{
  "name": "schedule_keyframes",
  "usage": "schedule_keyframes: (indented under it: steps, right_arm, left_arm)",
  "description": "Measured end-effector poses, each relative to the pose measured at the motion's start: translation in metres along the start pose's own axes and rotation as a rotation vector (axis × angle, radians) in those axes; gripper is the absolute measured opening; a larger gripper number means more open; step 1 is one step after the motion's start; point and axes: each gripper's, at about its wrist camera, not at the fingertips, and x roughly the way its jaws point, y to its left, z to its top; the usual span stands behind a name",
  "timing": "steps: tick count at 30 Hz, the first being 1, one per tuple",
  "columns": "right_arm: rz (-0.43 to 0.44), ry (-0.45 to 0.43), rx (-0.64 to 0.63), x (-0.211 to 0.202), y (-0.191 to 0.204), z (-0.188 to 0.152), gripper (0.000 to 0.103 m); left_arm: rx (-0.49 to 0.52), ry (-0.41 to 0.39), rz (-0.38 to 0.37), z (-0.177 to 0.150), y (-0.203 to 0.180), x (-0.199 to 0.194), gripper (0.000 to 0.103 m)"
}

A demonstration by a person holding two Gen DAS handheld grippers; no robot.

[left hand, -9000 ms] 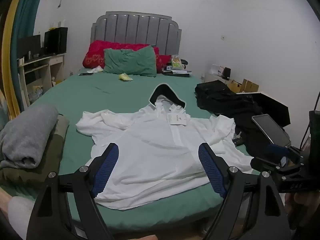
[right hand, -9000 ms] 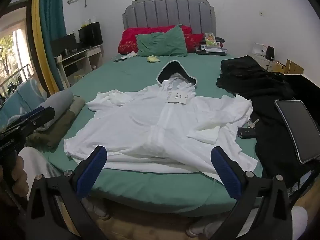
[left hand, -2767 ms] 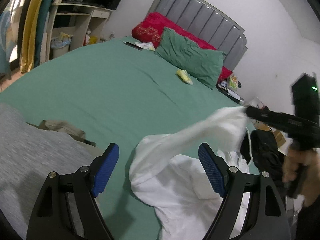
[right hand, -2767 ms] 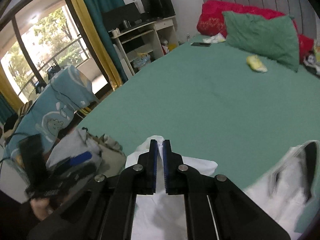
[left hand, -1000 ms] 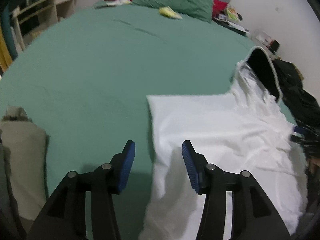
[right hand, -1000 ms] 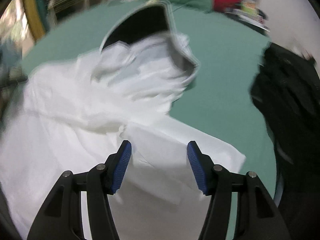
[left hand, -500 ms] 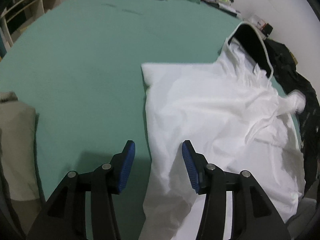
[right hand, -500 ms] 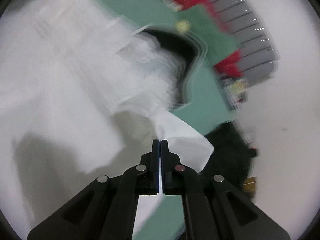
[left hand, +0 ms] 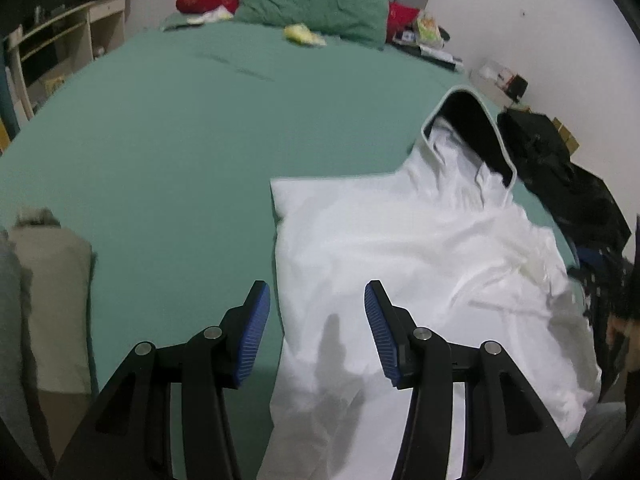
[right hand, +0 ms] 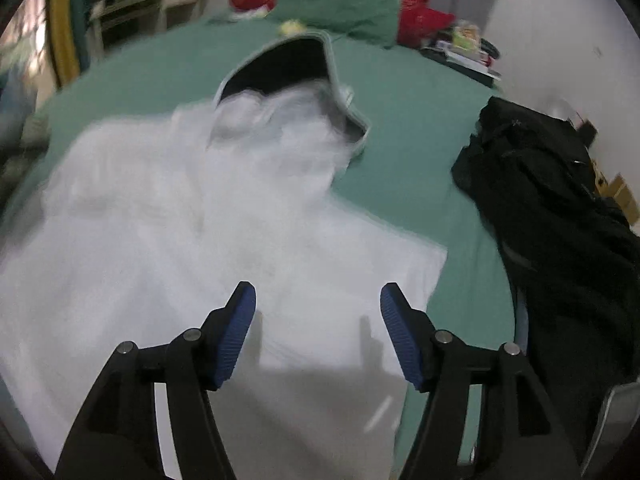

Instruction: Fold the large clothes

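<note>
Through the left wrist camera, I am holding my left gripper point(left hand: 316, 320) released over the left edge of the hoodie point(left hand: 420, 264), gripping nothing. The hoodie is lying flat on the bed point(left hand: 160, 128), hood point(left hand: 472, 128) pointing toward the pillow point(left hand: 316, 4). Its left side is showing a straight folded edge, so I judge that sleeve is already turned in.

Through the right wrist camera, I am holding my right gripper point(right hand: 318, 334) released and empty above the hoodie point(right hand: 168, 232), near its right edge. That side is looking folded in too, though blur is hiding detail. Black clothes point(right hand: 560, 208) are lying right of the hoodie. Folding the body lengthwise and tucking the hood seem left.
</note>
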Motion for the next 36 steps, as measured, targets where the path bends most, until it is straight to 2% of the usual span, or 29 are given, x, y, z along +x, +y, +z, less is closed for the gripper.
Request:
schedule_keyframes:
  steps: [3, 7, 11, 15, 16, 17, 18, 23, 25, 27, 28, 30, 33, 34, 35, 36]
  right_arm:
    - [0.005, -0.028, 0.025, 0.033, -0.004, 0.055, 0.065]
    - [-0.022, -0.049, 0.027, 0.064, 0.009, 0.108, 0.065]
    - [-0.108, -0.078, -0.010, 0.112, 0.017, 0.172, 0.065]
    - [-0.132, -0.072, -0.093, 0.141, 0.034, 0.207, 0.062]
    - [-0.125, -0.062, -0.119, 0.146, 0.040, 0.212, 0.047]
    - [-0.105, -0.043, -0.145, 0.152, 0.046, 0.214, 0.013]
    - [-0.089, -0.019, -0.166, 0.155, 0.052, 0.213, 0.003]
    - [0.022, 0.005, -0.345, 0.133, 0.087, 0.176, 0.004]
    - [0.056, 0.040, -0.378, 0.127, 0.092, 0.156, 0.004]
    - [0.125, 0.090, -0.363, 0.129, 0.088, 0.142, 0.009]
    - [0.170, 0.124, -0.351, 0.131, 0.088, 0.132, 0.016]
    - [0.185, 0.160, -0.348, 0.129, 0.086, 0.117, 0.023]
    - [0.211, 0.199, -0.295, 0.122, 0.075, 0.115, 0.033]
    - [0.221, 0.222, -0.275, 0.117, 0.070, 0.118, 0.043]
    - [0.234, 0.217, -0.263, 0.109, 0.065, 0.122, 0.059]
    - [0.253, 0.202, -0.260, 0.101, 0.062, 0.127, 0.067]
  left_arm:
    - [-0.018, -0.001, 0.049, 0.008, 0.006, 0.003, 0.053]
    - [-0.056, 0.024, 0.089, 0.016, 0.019, 0.014, 0.053]
    - [-0.062, 0.051, 0.093, 0.017, 0.026, 0.024, 0.053]
    - [-0.077, 0.078, 0.063, 0.018, 0.028, 0.027, 0.053]
    - [-0.078, 0.080, 0.051, 0.019, 0.028, 0.027, 0.053]
    - [-0.078, 0.082, 0.039, 0.019, 0.027, 0.026, 0.053]
    - [-0.076, 0.082, 0.030, 0.019, 0.026, 0.024, 0.053]
    - [-0.067, 0.083, 0.038, 0.016, 0.024, 0.021, 0.053]
    - [-0.062, 0.088, 0.047, 0.016, 0.024, 0.021, 0.053]
    - [-0.056, 0.092, 0.049, 0.014, 0.022, 0.020, 0.053]
    - [-0.055, 0.092, 0.046, 0.014, 0.020, 0.019, 0.053]
    - [-0.050, 0.088, 0.033, 0.013, 0.017, 0.016, 0.053]
    - [-0.039, 0.078, 0.022, 0.013, 0.012, 0.011, 0.053]
    - [-0.038, 0.074, 0.021, 0.014, 0.011, 0.009, 0.053]
    - [-0.039, 0.070, 0.023, 0.015, 0.011, 0.008, 0.053]
    - [-0.042, 0.067, 0.025, 0.015, 0.012, 0.007, 0.053]
